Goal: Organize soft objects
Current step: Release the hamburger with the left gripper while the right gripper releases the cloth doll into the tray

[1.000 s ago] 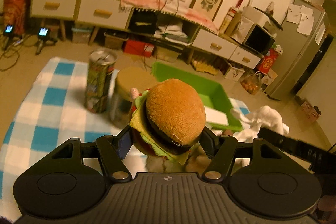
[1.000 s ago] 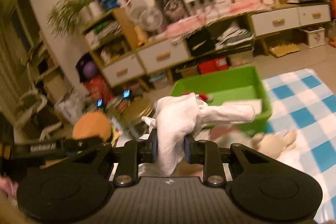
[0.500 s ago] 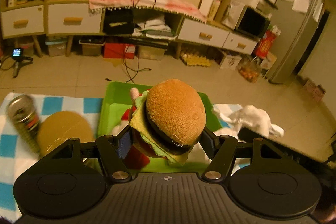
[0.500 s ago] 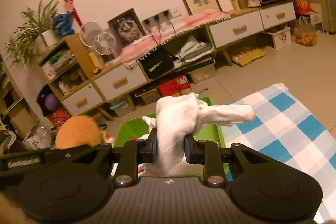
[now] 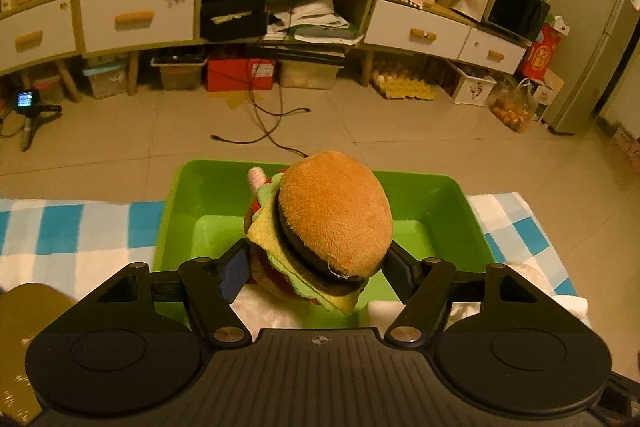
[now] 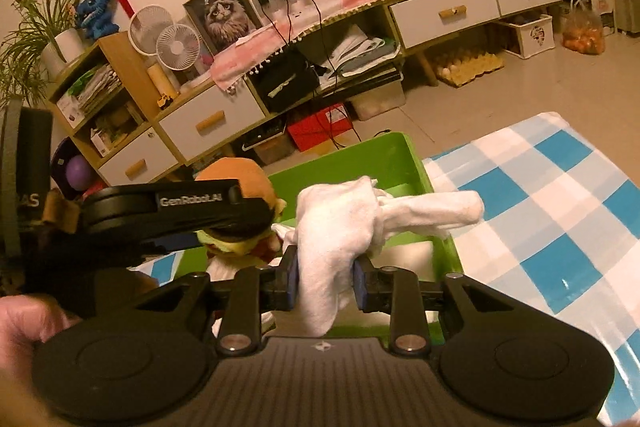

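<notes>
The plush hamburger (image 5: 332, 223) is sitting clamped between the two fingers of the left gripper (image 5: 314, 267), its tan bun facing up and its yellow, green and red felt layers sticking out toward the lower left. It is hanging over the green bin (image 5: 460, 223), which is resting on the blue-and-white checked cloth (image 5: 80, 227) covering the worktop. A small pink piece (image 5: 256, 177) is poking up just behind the burger; what it belongs to cannot be told.

In the right wrist view, the white plush toy (image 6: 340, 223) is being squeezed between the fingers of the right gripper (image 6: 325, 277), with one long limb (image 6: 436, 213) stretching out to the right over the bin's rim (image 6: 416, 163). The left gripper (image 6: 180, 211) with the hamburger (image 6: 236, 179) is showing just to its left, above the same bin. A flat white item (image 6: 408, 253) is lying inside the bin beneath the toy. A hand (image 6: 24, 331) is gripping the left tool at the frame's edge.

Beyond the worktop, a tiled floor (image 5: 360, 123) is running to a long low cabinet (image 5: 136, 15) with white drawers.
</notes>
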The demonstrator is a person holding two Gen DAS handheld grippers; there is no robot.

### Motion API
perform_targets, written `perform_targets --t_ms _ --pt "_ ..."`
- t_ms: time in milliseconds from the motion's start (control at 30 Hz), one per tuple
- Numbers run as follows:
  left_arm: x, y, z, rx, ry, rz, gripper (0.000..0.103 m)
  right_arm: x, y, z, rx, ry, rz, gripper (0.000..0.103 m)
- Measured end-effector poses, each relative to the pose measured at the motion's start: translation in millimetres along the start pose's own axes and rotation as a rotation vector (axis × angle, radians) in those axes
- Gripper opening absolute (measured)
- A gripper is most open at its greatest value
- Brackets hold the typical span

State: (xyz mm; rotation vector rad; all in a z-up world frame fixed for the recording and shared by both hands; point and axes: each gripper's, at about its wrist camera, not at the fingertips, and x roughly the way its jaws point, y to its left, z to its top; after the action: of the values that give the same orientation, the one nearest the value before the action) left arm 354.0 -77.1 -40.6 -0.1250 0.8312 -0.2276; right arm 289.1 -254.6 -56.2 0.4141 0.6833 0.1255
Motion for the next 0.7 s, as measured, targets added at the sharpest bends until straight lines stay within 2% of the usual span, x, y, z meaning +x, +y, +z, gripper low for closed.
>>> perform_targets --t_ms 100,167,233,400,700 --pt "2.0 2.5 -0.3 -0.022 0.005 -0.025 0.075 1.1 1.5 -1.3 -0.001 -0.001 -0.012 0.017" --pt "1.6 3.1 -0.4 -0.025 0.006 -0.045 0.081 1.3 1.8 -0.2 -0.001 0.0 -0.019 0.024" --pt "-0.2 3.1 0.1 -0.021 0.003 -0.053 0.082 -2.6 1.7 0.7 0.001 -0.013 -0.021 0.036" --pt "-5.4 5.4 0.1 -0.035 0.003 -0.051 0.09 -12.0 4.4 3.0 -0.021 -0.034 -0.023 0.039" --pt "-41.9 2.5 -3.1 -0.021 -0.041 -0.064 0.097 -36.7 -2.0 3.2 -0.037 -0.059 -0.059 0.047"
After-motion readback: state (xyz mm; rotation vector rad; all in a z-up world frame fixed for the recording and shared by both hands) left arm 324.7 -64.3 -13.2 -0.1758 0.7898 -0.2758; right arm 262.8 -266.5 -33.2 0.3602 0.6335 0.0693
